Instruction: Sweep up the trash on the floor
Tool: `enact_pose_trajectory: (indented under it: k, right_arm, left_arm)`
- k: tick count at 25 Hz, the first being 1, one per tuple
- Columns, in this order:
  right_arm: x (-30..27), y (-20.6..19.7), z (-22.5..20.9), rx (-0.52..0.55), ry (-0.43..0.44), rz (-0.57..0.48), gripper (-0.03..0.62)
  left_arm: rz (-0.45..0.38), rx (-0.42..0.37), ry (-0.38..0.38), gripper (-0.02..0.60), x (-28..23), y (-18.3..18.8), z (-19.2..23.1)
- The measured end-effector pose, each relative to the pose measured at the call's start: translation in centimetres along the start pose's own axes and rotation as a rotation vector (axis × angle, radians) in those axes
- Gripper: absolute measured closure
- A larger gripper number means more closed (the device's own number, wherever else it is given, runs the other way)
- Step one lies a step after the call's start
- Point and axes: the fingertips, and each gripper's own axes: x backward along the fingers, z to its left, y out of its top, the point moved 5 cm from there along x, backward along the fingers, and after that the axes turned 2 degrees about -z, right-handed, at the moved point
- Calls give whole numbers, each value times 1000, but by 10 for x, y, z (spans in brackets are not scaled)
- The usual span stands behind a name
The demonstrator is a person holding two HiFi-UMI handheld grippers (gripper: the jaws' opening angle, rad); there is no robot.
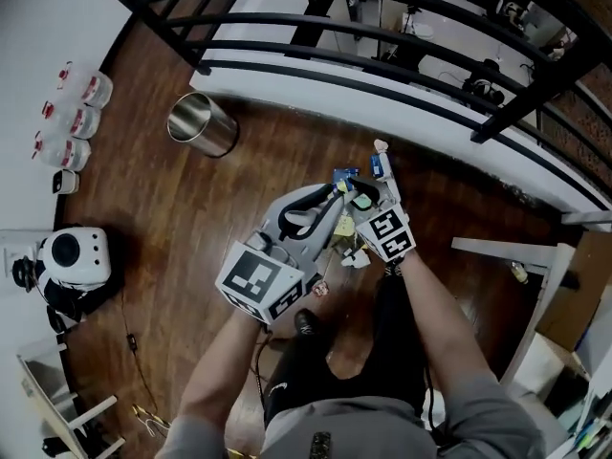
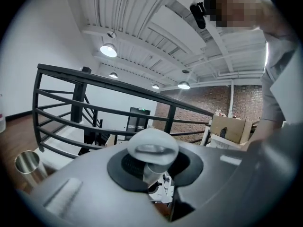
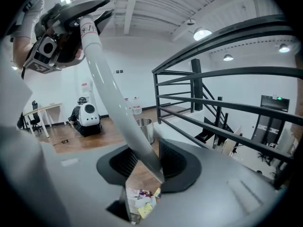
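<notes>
**Floor layout, head view**

Loose pile of paper and wrapper trash (image 1: 355, 255) lies on the brown wooden floor (image 1: 172, 208), near centre. From it:
- Shiny steel cylindrical bin (image 1: 201, 124) stands at 10 o'clock.
- Black metal railing (image 1: 382, 46) runs across 12.
- White rounded machine (image 1: 69, 256) sits at 9.
- Row of clear plastic bottles (image 1: 72, 113) is beyond the bin.

1. The pole (image 3: 113, 103) passes between the jaws of the right gripper (image 3: 142, 169). Its lower end is hidden behind the gripper body, and pad contact cannot be confirmed.
2. The pole end clamped in the left gripper (image 2: 152, 174) is blurred, close to the lens.
3. The trash (image 3: 141, 200) shows only through the jaw gap. The pieces, possibly paper scraps, are too small to identify.
4. The steel bin (image 2: 27, 163) is cut by the dark lens rim.
</notes>
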Motion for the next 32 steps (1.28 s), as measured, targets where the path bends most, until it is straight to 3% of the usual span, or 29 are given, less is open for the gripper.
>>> enact_pose_trajectory:
  k: [14, 18, 24, 32]
  right_arm:
    - [-52, 14, 206, 60, 186, 50, 476]
    - [-53, 29, 242, 114, 200, 62, 484]
    - [-38, 60, 219, 138, 148, 46, 487]
    - [-27, 73, 105, 189, 81, 57, 485]
  left_arm:
    - [-39, 68, 148, 511, 205, -15, 35]
    - [-72, 54, 141, 509, 241, -7, 33]
    - [-116, 15, 77, 505, 224, 26, 20]
    - [-152, 17, 25, 505, 128, 45, 25]
